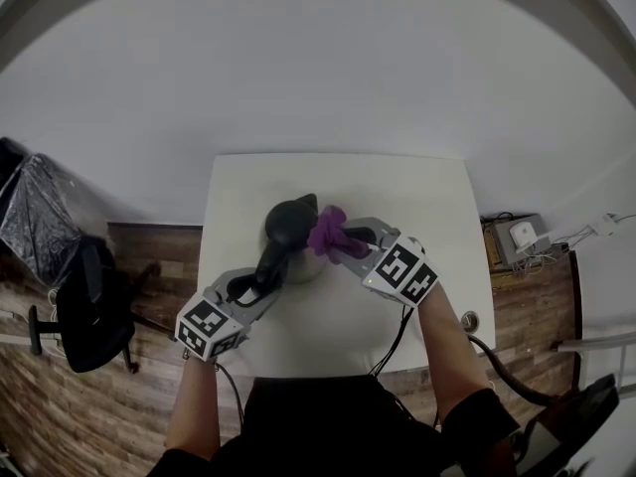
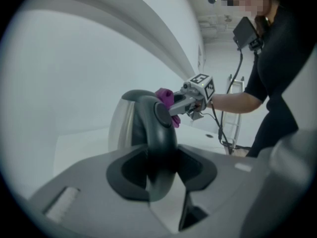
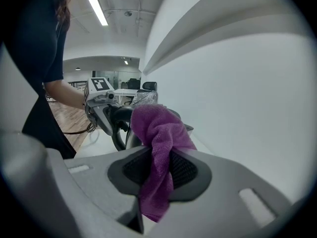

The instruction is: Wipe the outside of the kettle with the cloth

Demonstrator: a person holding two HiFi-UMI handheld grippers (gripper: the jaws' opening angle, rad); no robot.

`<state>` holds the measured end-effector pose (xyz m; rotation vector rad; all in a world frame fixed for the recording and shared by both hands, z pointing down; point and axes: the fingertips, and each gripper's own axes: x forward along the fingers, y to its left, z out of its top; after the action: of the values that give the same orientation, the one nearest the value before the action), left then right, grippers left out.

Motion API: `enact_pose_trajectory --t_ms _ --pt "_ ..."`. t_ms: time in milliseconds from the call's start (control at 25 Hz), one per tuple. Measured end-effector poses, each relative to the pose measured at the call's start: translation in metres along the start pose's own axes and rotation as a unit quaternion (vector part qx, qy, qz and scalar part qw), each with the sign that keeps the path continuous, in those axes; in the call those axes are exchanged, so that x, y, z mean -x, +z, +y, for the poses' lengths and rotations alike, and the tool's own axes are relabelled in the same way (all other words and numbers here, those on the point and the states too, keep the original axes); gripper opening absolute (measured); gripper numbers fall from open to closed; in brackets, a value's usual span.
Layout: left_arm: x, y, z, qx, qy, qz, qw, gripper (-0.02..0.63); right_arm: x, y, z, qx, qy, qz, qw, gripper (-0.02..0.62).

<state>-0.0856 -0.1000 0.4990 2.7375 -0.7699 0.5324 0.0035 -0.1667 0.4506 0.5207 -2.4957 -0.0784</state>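
Observation:
A steel kettle (image 1: 298, 256) with a black lid and black handle (image 2: 157, 138) stands upright in the middle of the white table (image 1: 427, 187). My left gripper (image 1: 260, 281) is shut on the kettle's handle from the near left. My right gripper (image 1: 348, 238) is shut on a purple cloth (image 1: 327, 231) and presses it against the kettle's top right side, by the lid. In the right gripper view the cloth (image 3: 157, 148) hangs bunched between the jaws, with the kettle's handle (image 3: 119, 125) just behind it. In the left gripper view the cloth (image 2: 166, 101) shows behind the handle.
The table's far edge meets a white wall (image 1: 328, 78). A black office chair (image 1: 84, 311) stands on the wooden floor at the left. A box with cables (image 1: 519, 237) lies on the floor at the right. A round hole (image 1: 469, 320) sits at the table's near right corner.

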Motion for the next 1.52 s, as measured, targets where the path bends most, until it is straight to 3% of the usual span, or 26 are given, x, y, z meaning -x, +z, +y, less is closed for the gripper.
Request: enact_pose_trajectory --t_ms 360,960,1520 --pt "0.0 0.003 0.005 0.004 0.0 0.005 1.0 0.149 -0.011 -0.027 0.009 -0.017 0.023 0.021 0.999 0.094" --pt "0.004 0.003 0.009 0.006 0.001 0.0 1.0 0.149 -0.058 -0.106 0.052 -0.063 0.081 0.106 0.989 0.094" --pt "0.004 0.0 0.009 0.005 0.002 0.003 1.0 0.149 -0.08 -0.128 0.067 -0.045 0.09 0.158 0.982 0.094"
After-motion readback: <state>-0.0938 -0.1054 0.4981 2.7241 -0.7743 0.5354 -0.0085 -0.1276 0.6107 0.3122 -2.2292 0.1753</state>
